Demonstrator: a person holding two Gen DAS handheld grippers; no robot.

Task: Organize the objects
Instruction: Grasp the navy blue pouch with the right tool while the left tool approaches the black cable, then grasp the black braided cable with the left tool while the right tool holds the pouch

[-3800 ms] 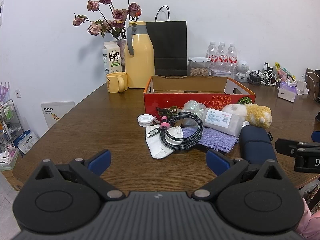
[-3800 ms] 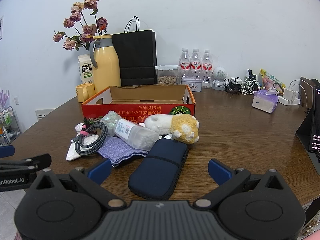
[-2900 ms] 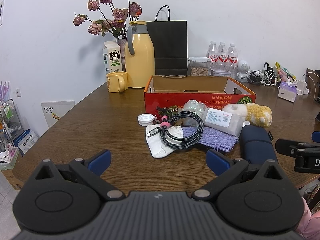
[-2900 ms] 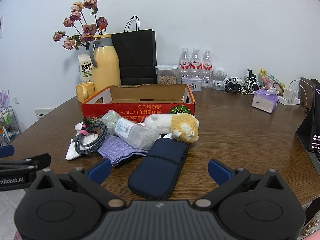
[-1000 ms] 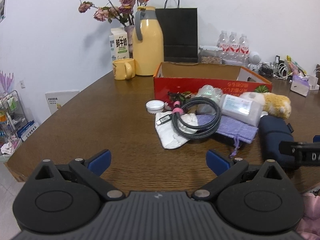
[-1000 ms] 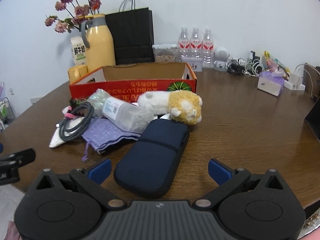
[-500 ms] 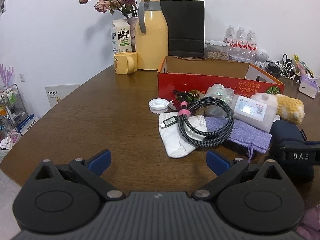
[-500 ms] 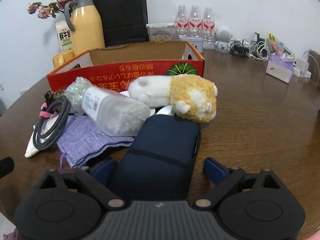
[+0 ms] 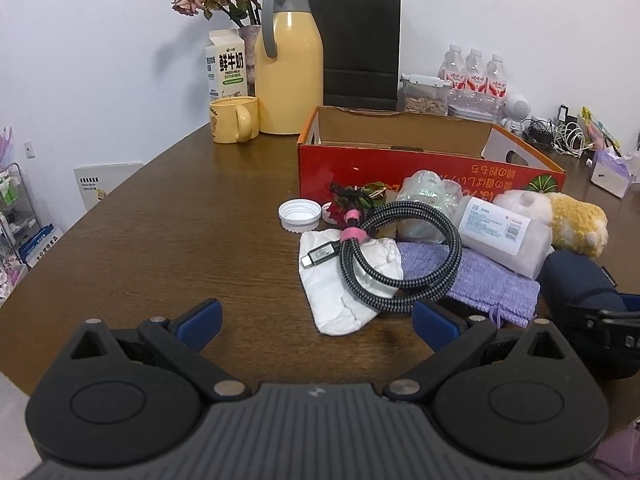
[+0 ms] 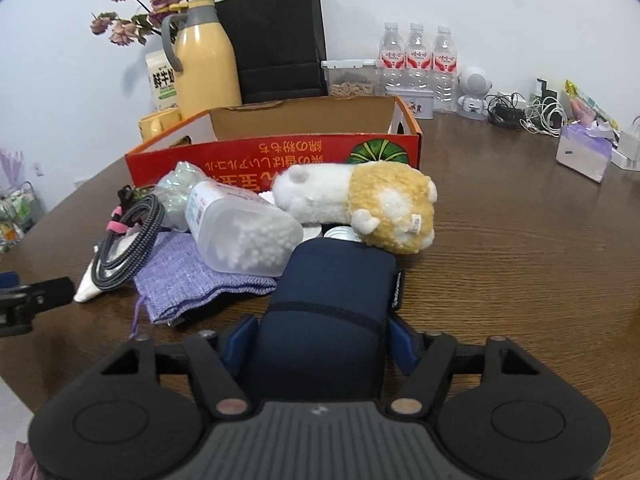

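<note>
A navy zip pouch lies on the brown table in front of a red cardboard box. My right gripper has a blue pad against each side of the pouch's near end, and its jaws are closing on it. Behind the pouch lie a white-and-yellow plush hamster, a clear tub of cotton swabs, a purple cloth bag and a coiled braided cable on a white cloth. My left gripper stands open just short of that cloth, with nothing between its fingers.
A white lid lies left of the pile. A yellow thermos, mug, milk carton, black paper bag and water bottles line the back wall. A tissue pack sits at right. The table edge curves at left.
My right gripper has moved forward so the pouch's near end sits between its fingers, and the jaws have narrowed onto it. My left gripper has come closer to the cable pile.
</note>
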